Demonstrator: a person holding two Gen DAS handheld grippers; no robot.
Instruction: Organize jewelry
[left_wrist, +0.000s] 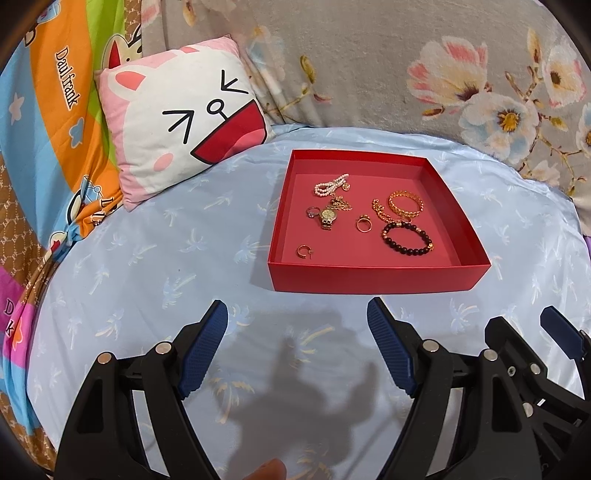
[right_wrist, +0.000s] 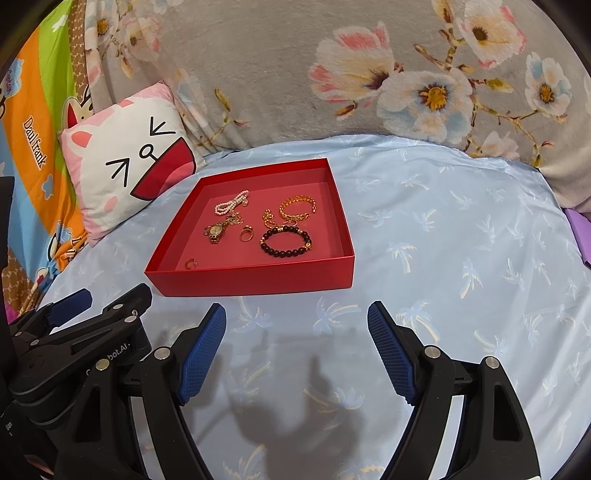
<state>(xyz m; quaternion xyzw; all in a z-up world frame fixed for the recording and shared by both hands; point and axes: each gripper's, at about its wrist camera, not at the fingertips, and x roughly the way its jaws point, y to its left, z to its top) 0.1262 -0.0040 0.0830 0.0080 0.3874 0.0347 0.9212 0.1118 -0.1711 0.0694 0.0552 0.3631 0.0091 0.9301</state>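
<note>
Both grippers, left (left_wrist: 297, 354) and right (right_wrist: 297, 354), hovered spread and empty before a red tray (left_wrist: 376, 275); inside, a beaded bracelet (left_wrist: 408, 238) looked light, floppy, best pinched across its beads.

Bright, even indoor light from above and behind casts soft claw shadows on the blue bedsheet (left_wrist: 147, 258). Sharp focus; fisheye bending and dark corners at the edges.
</note>
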